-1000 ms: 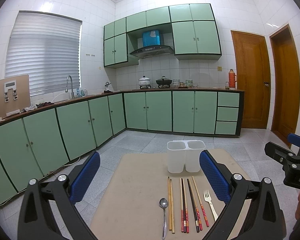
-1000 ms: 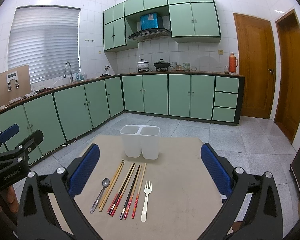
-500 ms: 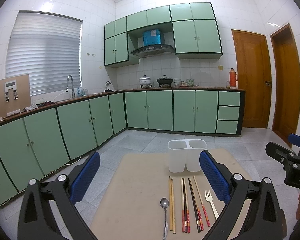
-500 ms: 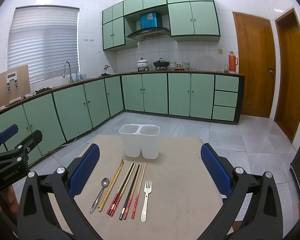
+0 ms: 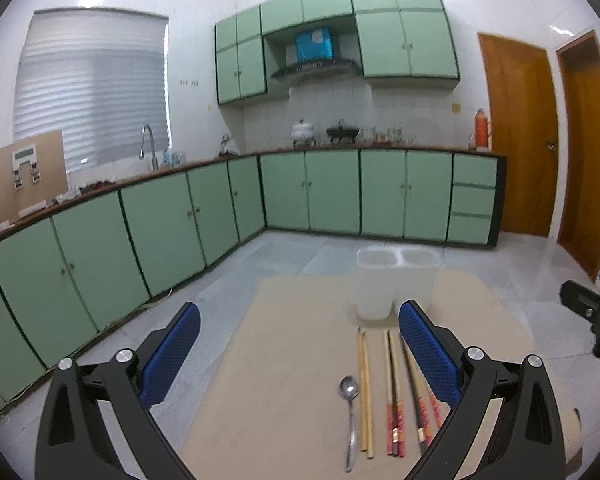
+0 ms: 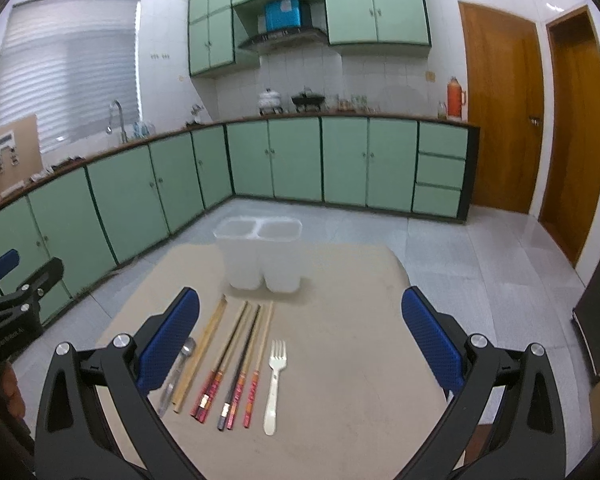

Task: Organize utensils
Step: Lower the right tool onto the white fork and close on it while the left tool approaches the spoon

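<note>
A white two-compartment holder [image 6: 259,254] [image 5: 396,282] stands upright at the far side of a beige table [image 6: 340,360] [image 5: 284,380]. In front of it lie a metal spoon [image 5: 350,408] [image 6: 178,372], a pair of plain wooden chopsticks [image 5: 365,388] [image 6: 202,350], several dark chopsticks with red patterned ends [image 6: 232,360] [image 5: 396,392] and a white fork [image 6: 275,384]. My left gripper [image 5: 300,344] hovers open above the table's left half. My right gripper [image 6: 300,328] is open above the utensil row. Neither holds anything. The fork is hidden in the left wrist view.
Green floor cabinets [image 6: 300,160] run along the left and far walls, with a sink tap [image 6: 116,114] and pots [image 6: 288,100] on the counter. Two wooden doors [image 6: 500,120] stand at the right. Grey tiled floor [image 6: 460,260] surrounds the table.
Both grippers have dropped and tilted down toward the table, so the utensils and holder appear nearer. Both stay open and nothing on the table has moved.
</note>
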`<control>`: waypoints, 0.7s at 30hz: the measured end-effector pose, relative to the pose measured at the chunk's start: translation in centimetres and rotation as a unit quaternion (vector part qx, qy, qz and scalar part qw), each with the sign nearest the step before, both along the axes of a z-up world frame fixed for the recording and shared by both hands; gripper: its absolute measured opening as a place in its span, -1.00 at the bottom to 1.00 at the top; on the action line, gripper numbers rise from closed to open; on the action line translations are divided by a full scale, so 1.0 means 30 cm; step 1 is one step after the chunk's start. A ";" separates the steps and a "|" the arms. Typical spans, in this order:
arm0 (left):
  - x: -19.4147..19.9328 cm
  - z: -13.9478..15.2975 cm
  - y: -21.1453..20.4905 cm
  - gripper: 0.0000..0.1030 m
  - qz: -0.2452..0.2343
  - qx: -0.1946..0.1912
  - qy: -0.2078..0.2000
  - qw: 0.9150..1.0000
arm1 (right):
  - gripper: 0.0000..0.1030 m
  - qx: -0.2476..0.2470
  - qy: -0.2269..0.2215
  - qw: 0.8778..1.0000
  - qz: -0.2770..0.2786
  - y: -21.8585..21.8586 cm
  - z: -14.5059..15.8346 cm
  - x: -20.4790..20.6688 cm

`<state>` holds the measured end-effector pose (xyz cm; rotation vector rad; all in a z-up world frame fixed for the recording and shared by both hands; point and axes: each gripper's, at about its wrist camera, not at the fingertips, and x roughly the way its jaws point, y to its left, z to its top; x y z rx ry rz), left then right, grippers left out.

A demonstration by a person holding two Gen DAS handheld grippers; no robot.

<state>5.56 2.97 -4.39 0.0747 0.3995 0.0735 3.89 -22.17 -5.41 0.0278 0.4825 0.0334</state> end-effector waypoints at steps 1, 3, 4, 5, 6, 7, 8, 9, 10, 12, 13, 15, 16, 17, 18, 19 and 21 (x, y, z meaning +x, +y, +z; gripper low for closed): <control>0.022 -0.023 0.006 0.88 0.003 0.001 0.010 1.000 | 0.90 -0.001 0.012 1.000 -0.003 -0.001 -0.022 0.020; 0.061 -0.067 0.008 0.88 0.008 0.005 0.031 0.999 | 0.90 -0.001 0.032 0.999 -0.005 -0.001 -0.061 0.058; 0.079 -0.085 0.008 0.88 0.009 0.006 0.039 0.999 | 0.90 -0.001 0.041 0.999 -0.005 0.001 -0.084 0.079; 0.097 -0.106 0.009 0.88 0.010 0.007 0.049 0.999 | 0.90 -0.004 0.052 0.999 -0.005 0.005 -0.108 0.101; 0.121 -0.132 0.010 0.88 0.010 0.008 0.062 0.998 | 0.90 -0.005 0.058 0.998 -0.005 0.009 -0.124 0.116; 0.142 -0.155 0.009 0.88 0.010 0.009 0.074 0.997 | 0.90 -0.008 0.069 0.998 -0.005 0.014 -0.148 0.140; 0.160 -0.182 0.011 0.88 0.012 0.010 0.085 0.996 | 0.90 -0.009 0.075 0.997 -0.005 0.013 -0.166 0.155; 0.185 -0.216 0.014 0.88 0.013 0.011 0.100 0.995 | 0.90 -0.010 0.086 0.996 -0.005 0.019 -0.190 0.178; 0.203 -0.235 0.014 0.88 0.014 0.010 0.108 0.994 | 0.90 -0.011 0.094 0.996 -0.004 0.020 -0.212 0.197; 0.243 -0.290 0.017 0.88 0.014 0.008 0.135 0.991 | 0.88 -0.012 0.111 0.994 -0.001 0.020 -0.247 0.235; 0.259 -0.308 0.018 0.88 0.014 0.007 0.144 0.989 | 0.88 -0.012 0.120 0.993 0.000 0.025 -0.270 0.257; 0.293 -0.349 0.021 0.88 0.015 0.006 0.162 0.987 | 0.85 -0.013 0.135 0.991 0.003 0.033 -0.307 0.289; 0.309 -0.369 0.020 0.88 0.015 0.006 0.171 0.985 | 0.83 -0.013 0.145 0.989 0.004 0.038 -0.332 0.310; 0.325 -0.388 0.018 0.88 0.014 0.007 0.180 0.983 | 0.81 -0.012 0.153 0.988 0.006 0.041 -0.351 0.326; 0.337 -0.408 0.016 0.88 0.013 0.006 0.188 0.982 | 0.74 -0.012 0.162 0.987 0.007 0.042 -0.373 0.344; 0.345 -0.423 0.012 0.88 0.011 0.006 0.194 0.981 | 0.63 -0.012 0.172 0.985 0.009 0.045 -0.395 0.362; 0.374 -0.455 0.007 0.88 0.007 0.006 0.212 0.977 | 0.54 -0.009 0.191 0.981 0.015 0.049 -0.434 0.398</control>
